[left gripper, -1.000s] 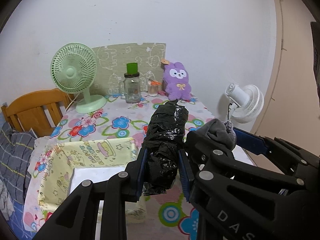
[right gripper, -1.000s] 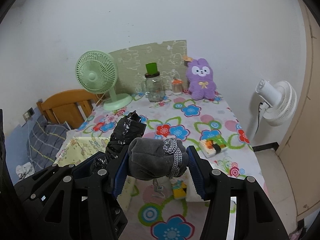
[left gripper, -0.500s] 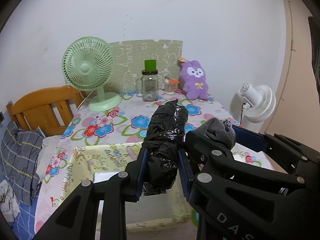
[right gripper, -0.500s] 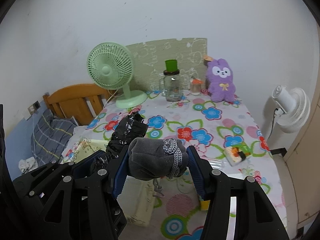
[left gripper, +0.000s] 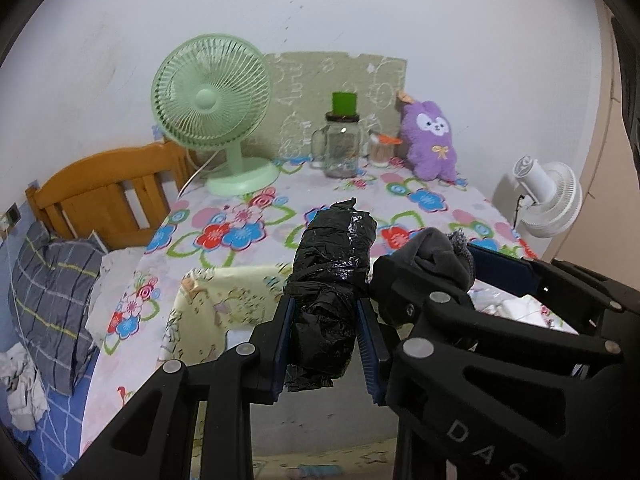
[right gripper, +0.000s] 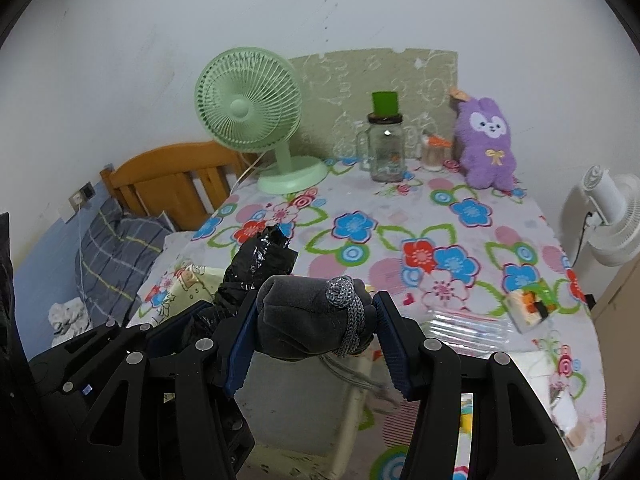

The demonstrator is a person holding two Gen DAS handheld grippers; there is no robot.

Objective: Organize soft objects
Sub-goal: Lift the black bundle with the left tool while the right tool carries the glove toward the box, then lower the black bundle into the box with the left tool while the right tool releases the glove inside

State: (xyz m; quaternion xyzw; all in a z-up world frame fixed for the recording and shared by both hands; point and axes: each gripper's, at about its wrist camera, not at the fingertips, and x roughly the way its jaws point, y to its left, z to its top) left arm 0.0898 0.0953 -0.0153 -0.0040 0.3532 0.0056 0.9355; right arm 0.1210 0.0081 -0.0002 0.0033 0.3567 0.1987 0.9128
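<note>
My left gripper (left gripper: 326, 342) is shut on a black plastic-wrapped roll (left gripper: 330, 276), held upright in the air. My right gripper (right gripper: 316, 330) is shut on a dark grey rolled sock bundle (right gripper: 308, 320) with a grey knit band. The two grippers are side by side; the sock bundle (left gripper: 436, 256) shows right of the roll in the left wrist view, and the roll (right gripper: 260, 264) shows left of it in the right wrist view. Below them is a yellow patterned fabric box (left gripper: 224, 292) with a pale inside. A purple plush bunny (right gripper: 488, 144) sits at the table's far right.
The floral table (right gripper: 400, 224) carries a green desk fan (right gripper: 256, 120), a glass jar with a green lid (right gripper: 386, 148), a small cup and small packets (right gripper: 528, 304) at the right. A wooden bed frame (left gripper: 104, 196) and plaid pillow are left. A white fan (right gripper: 612, 216) stands right.
Both grippers, still holding their loads, have moved left and back; the yellow box now lies right beneath them and the table scene has shifted right in view.
</note>
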